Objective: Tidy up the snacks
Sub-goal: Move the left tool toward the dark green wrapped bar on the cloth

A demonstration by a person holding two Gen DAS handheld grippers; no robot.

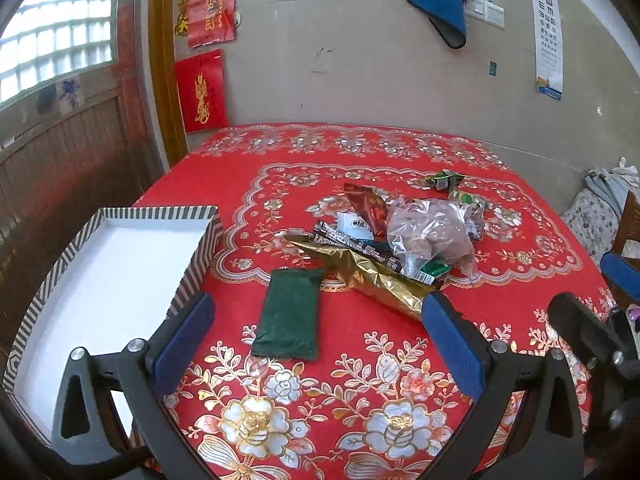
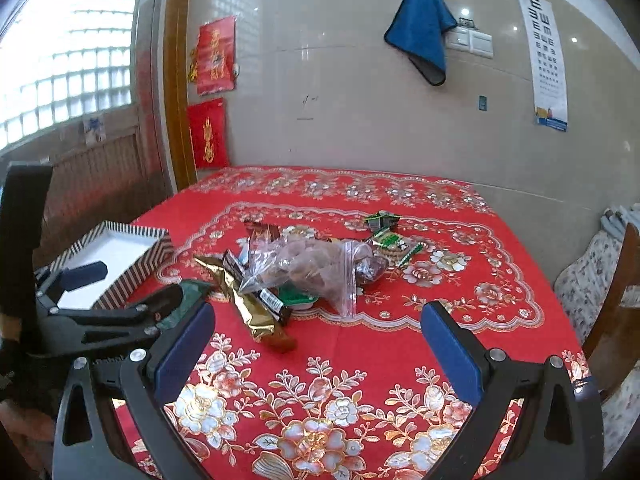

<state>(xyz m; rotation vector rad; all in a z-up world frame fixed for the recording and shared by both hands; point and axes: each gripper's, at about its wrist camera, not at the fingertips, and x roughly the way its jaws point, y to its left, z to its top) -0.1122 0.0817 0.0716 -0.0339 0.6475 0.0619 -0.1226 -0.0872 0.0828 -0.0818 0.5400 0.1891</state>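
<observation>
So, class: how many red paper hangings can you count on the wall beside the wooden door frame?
2. The upper red hanging is pinned high beside the wooden door frame; the lower red hanging sits just below it, above the table's far corner. None seems hidden.

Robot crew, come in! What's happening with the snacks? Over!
Left gripper open, right gripper open, both holding nothing. Striped box has no snacks yet. Green packet lies nearest, apart from the snack pile. Nothing blocking.

Eye chart (image 2: 547,56) on wall: rows of E's readable; red hangings (image 1: 211,4) w/ gold chars, illegible.
</observation>
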